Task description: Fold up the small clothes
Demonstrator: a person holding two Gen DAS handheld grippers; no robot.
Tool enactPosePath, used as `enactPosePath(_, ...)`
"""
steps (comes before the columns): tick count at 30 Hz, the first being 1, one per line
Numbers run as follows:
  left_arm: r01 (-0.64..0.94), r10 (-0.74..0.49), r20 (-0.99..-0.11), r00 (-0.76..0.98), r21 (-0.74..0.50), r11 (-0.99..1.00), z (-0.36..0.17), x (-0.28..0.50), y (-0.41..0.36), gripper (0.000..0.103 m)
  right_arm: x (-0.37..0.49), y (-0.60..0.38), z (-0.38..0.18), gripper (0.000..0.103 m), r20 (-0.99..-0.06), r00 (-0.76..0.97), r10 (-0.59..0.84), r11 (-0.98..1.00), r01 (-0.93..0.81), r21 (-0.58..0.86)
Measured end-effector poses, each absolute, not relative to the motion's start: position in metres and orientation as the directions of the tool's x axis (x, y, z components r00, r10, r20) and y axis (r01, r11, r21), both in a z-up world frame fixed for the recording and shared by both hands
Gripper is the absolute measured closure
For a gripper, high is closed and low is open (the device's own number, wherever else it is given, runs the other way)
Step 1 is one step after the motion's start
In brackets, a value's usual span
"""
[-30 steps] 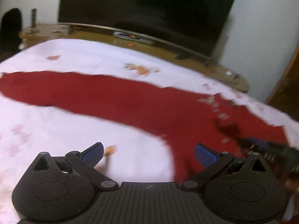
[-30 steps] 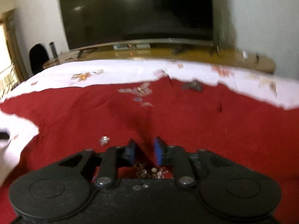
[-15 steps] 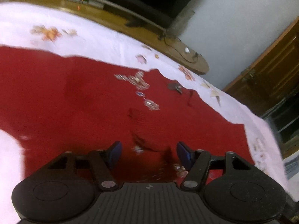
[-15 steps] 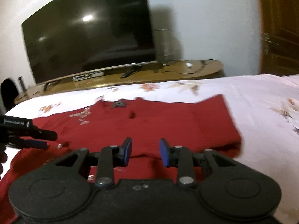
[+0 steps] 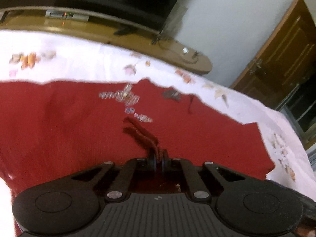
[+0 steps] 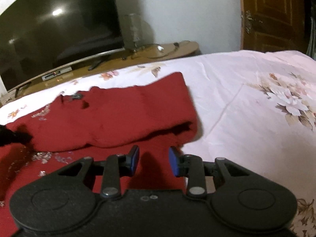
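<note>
Left wrist view: the left gripper (image 5: 158, 161) is closed on a raised pinch of the one red garment (image 5: 59, 130), which lies on the sheet (image 5: 83, 59); the sequins are blurred.

Right wrist view: the right gripper (image 6: 153, 161) is open above the garment's edge, holding nothing. Only here the folded-over part shows.

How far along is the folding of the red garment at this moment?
Early. Done: one side of the red garment already lies doubled over on the floral bedsheet. In hand: the left gripper is shut on a pinch of the fabric; the right gripper is open, holding nothing. Left: the remaining folds.
</note>
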State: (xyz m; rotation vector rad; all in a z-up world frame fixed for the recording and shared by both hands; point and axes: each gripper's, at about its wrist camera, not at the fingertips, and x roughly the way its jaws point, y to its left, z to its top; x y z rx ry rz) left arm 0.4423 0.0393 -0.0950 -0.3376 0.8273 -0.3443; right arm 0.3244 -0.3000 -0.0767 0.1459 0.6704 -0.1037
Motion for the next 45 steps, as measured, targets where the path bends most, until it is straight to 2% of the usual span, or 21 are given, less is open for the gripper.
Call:
enactPosePath(5,0.169,-0.424,-0.621,0.659,-0.428,0.888,-0.076,0.435,0.061,0.099,0.324,-0.305,-0.076,0.07,-0.63,0.774,-0.055,0.984,0.149,0.098)
enactPosePath(10,0.135,-0.399,-0.626,0.67,-0.426,0.895,-0.074,0.429,0.089,0.099,0.327,-0.311,-0.076,0.07,-0.632,0.772,-0.065,0.982,0.161,0.095)
enactPosePath(18,0.073,-0.368,-0.652,0.663,-0.433,0.898,-0.092,0.426,0.114,0.099,0.337,-0.32,-0.078,0.069,-0.64,0.766,-0.062,0.979,0.17,0.109)
enactPosePath(25,0.064,-0.343,-0.7,0.627,-0.392,0.918,-0.115,0.425,0.113,0.099,0.342,-0.327,-0.087,0.07,-0.666,0.744,-0.054,0.978,0.173,0.113)
enactPosePath(26,0.062,-0.341,-0.703,0.624,-0.39,0.919,-0.117,0.425,0.113,0.099,0.338,-0.329,-0.082,0.069,-0.652,0.757,-0.043,0.977,0.169,0.132)
enactPosePath(29,0.055,-0.346,-0.699,0.625,-0.403,0.913,-0.124,0.425,0.114,0.099,0.327,-0.334,-0.07,0.056,-0.578,0.816,-0.002,0.971,0.139,0.194)
enactPosePath(34,0.052,-0.347,-0.695,0.629,-0.408,0.911,-0.125,0.426,0.114,0.099,0.361,-0.349,-0.079,0.056,-0.597,0.8,0.064,0.949,0.137,0.284)
enactPosePath(35,0.053,-0.348,-0.694,0.63,-0.409,0.911,-0.125,0.426,0.115,0.099,0.372,-0.354,-0.085,0.06,-0.621,0.779,0.088,0.939,0.143,0.312)
enactPosePath(37,0.068,-0.343,-0.66,0.668,-0.405,0.912,-0.117,0.421,0.115,0.099,0.379,-0.36,-0.092,0.09,-0.632,0.764,0.128,0.931,0.126,0.341)
enactPosePath(38,0.086,-0.334,-0.647,0.686,-0.384,0.919,-0.112,0.417,0.113,0.099,0.378,-0.361,-0.088,0.093,-0.624,0.768,0.144,0.932,0.106,0.346)
enactPosePath(40,0.081,-0.276,-0.689,0.67,-0.301,0.95,-0.116,0.419,0.106,0.099,0.367,-0.358,-0.076,0.095,-0.586,0.803,0.108,0.949,0.093,0.302)
enactPosePath(41,0.069,-0.275,-0.703,0.656,-0.306,0.949,-0.123,0.421,0.106,0.099,0.364,-0.358,-0.078,0.1,-0.592,0.803,0.077,0.955,0.112,0.275)
enactPosePath(43,0.064,-0.284,-0.692,0.663,-0.326,0.943,-0.124,0.421,0.11,0.099,0.37,-0.36,-0.094,0.1,-0.65,0.759,0.045,0.961,0.144,0.235)
enactPosePath(45,0.062,-0.288,-0.689,0.665,-0.334,0.941,-0.121,0.42,0.113,0.098,0.37,-0.361,-0.091,0.096,-0.649,0.759,0.061,0.964,0.124,0.235)
